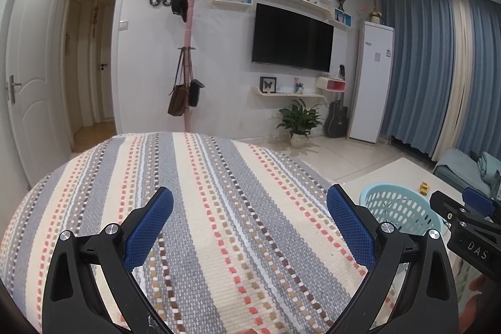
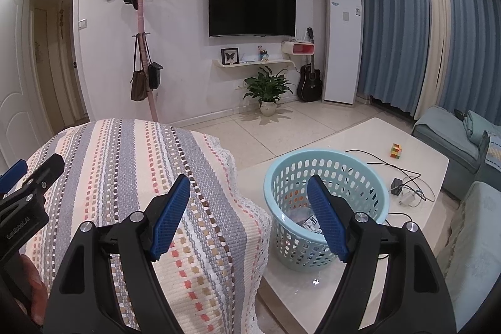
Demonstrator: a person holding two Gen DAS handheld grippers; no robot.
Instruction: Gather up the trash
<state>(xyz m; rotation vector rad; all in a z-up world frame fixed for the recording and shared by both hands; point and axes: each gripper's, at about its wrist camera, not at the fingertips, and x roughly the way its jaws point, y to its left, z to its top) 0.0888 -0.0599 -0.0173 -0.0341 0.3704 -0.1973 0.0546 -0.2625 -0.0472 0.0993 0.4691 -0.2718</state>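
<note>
Trash, what little can be made out, lies as crumpled wrappers and paper at the bottom of the pale blue perforated basket [image 2: 325, 199], which stands on the near end of the white table [image 2: 360, 277], just beside the striped woven cover [image 2: 147, 177] draped over what looks like a sofa arm or back; the basket's spot at the table corner appears chosen to keep it within easy reach of both tools. Directly above and slightly in front of the basket, the right gripper [image 2: 250, 215] hangs with its blue-padded fingers [image 2: 170, 216] spread wide and nothing between them, a posture that fits either a fresh drop or readiness for another pick. Over the striped cover to the side, the left gripper [image 1: 250, 227] is likewise wide apart and empty, its fingers [image 1: 350, 227] framing only bare fabric. No loose litter shows on the cover. Farther along the table sit a colourful puzzle cube [image 2: 395, 151] and a tangle of charger cables [image 2: 404, 193], neither plainly rubbish. Judging by the filled basket and idle tools, collection seems largely done, or the next item lies out of view
</note>
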